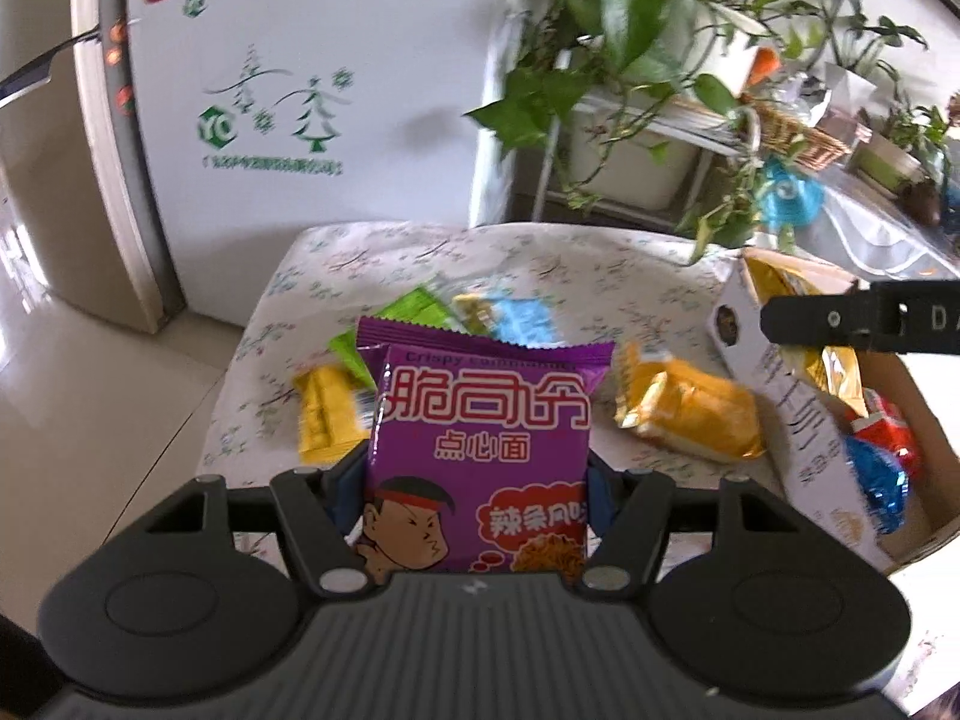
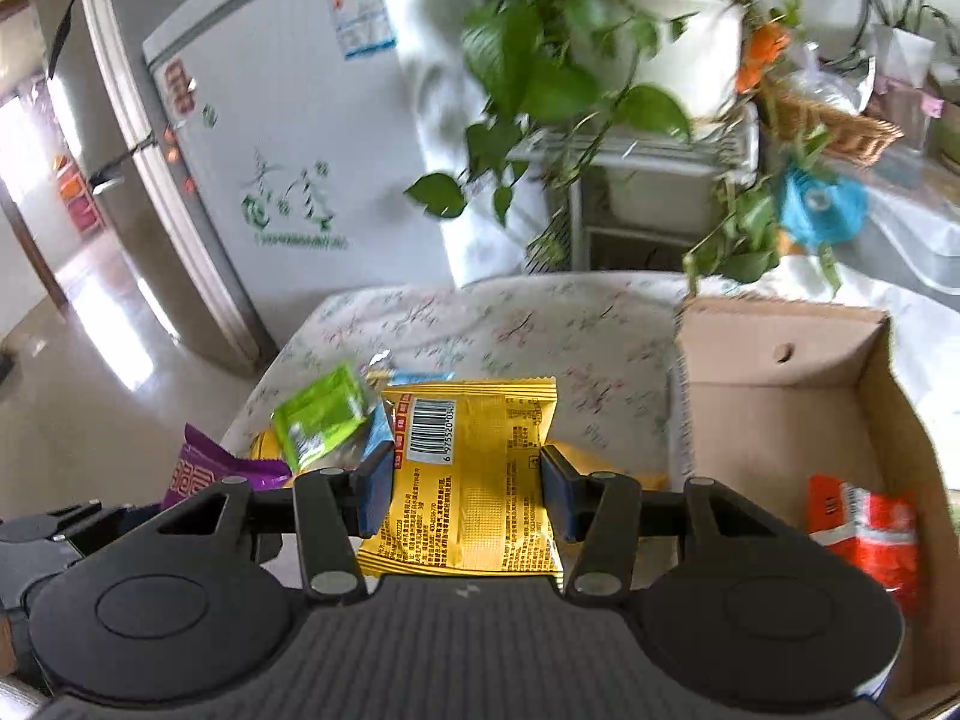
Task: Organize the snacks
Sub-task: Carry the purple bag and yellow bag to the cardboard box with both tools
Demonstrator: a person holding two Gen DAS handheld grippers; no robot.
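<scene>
Gripping tight on both sides: your left claw [image 1: 477, 504] is clamped on the purple noodle packet [image 1: 483, 450], which stands upright between the blue pads above the floral-clothed counter [image 1: 540, 252]. Your right claw [image 2: 468, 492] is squeezing the yellow packet [image 2: 471, 480], barcode side up, its sides pinched in by both pads. Out on the counter, the left wrist view shows a green packet [image 1: 402, 324], a light-blue packet [image 1: 522, 318] and a small yellow packet [image 1: 324, 414] lying close together just behind the purple one, with a golden-orange packet [image 1: 690, 408] to their right, near the cardboard box [image 1: 798, 420]. That box sits at the counter's right edge; in it you can see a red packet [image 2: 870, 534], and the left view also shows a blue foil one [image 1: 876, 480] beside it. From the right wrist view, your yellow packet hangs just left of the box's near wall, over the loose pile. A white fridge [image 1: 312, 90] and trailing potted plants [image 2: 570, 60] stand beyond.
</scene>
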